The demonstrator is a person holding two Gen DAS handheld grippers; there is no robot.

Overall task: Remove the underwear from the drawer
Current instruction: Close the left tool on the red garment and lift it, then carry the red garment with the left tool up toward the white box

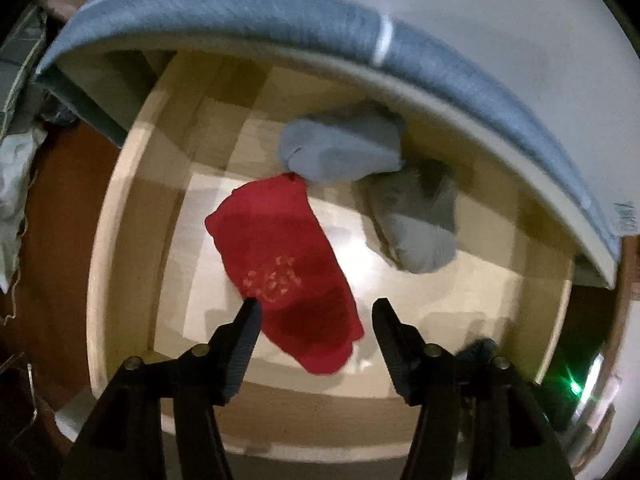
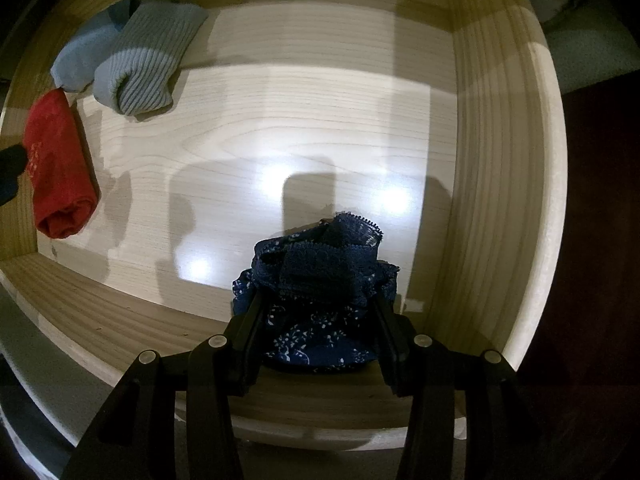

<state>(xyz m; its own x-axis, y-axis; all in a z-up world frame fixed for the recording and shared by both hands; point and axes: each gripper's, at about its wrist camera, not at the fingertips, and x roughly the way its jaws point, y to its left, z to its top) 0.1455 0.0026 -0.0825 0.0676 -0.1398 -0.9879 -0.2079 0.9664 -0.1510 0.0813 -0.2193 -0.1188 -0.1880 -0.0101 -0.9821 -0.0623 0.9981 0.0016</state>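
Observation:
An open light-wood drawer (image 1: pixel 120 208) (image 2: pixel 500 152) lies below both grippers. A rolled red underwear (image 1: pixel 280 248) (image 2: pixel 56 168) rests on its floor at one end. My left gripper (image 1: pixel 317 309) hangs over the roll's near end, open; the left finger overlaps the roll's edge in the picture and nothing is pressed between the pads. My right gripper (image 2: pixel 318 300) points down at the drawer's near wall and is shut on a bunched dark blue lace underwear with a white pattern (image 2: pixel 320 280). Two grey-blue rolled pieces (image 1: pixel 340 148) (image 1: pixel 416 220) (image 2: pixel 148 60) (image 2: pixel 80 60) lie beyond the red one.
A blue-grey padded edge (image 1: pixel 240 12) with a white surface (image 1: pixel 500 20) above it overhangs the drawer's far side. Reddish-brown floor (image 1: pixel 56 208) and a pale cloth (image 1: pixel 12 184) lie to the left. The drawer's middle floor (image 2: pixel 280 112) is bare wood.

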